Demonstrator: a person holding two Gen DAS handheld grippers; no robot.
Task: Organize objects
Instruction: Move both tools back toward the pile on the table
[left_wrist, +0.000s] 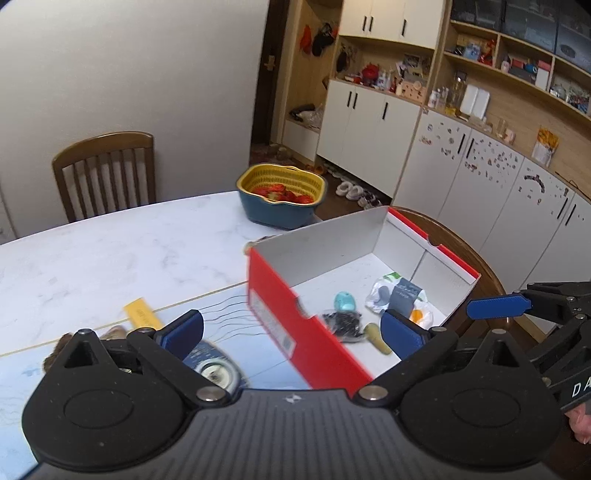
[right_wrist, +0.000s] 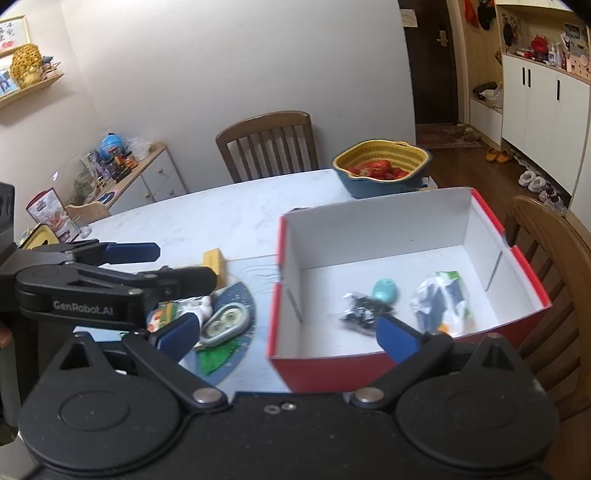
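Open red cardboard box (right_wrist: 406, 236) on white marble tabletop (right_wrist: 221, 218) holds four items: teal egg-shaped case (right_wrist: 385, 290), black packet (right_wrist: 360, 314), white crinkled pouch (right_wrist: 443, 302), tan cylinder (left_wrist: 377, 338). Left tongs (left_wrist: 291, 330) and right tongs (right_wrist: 286, 334): both spread wide, empty, above the box's near wall

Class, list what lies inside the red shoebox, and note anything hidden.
Inside the red shoebox: teal egg-shaped item, black bundle, crinkled packet, yellowish stick. The right tongs' finger covers part of the floor.
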